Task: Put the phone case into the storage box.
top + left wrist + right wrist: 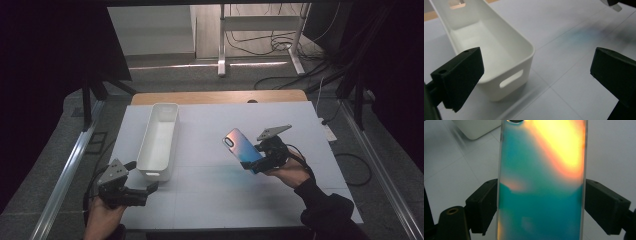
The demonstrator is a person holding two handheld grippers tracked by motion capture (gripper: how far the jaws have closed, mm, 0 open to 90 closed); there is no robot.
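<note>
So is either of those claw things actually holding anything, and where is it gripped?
The right gripper clamps the iridescent phone across its long side edges, toward the end away from its camera lens. The left gripper is open and holds nothing.

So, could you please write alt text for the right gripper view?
The right tongs grip a phone by its two long edges, its shiny back glowing teal and orange. Behind it lie the white table and a white bin's corner.

High view looks down; both gripper views sit close, sharing the white bin (499, 50).
</note>
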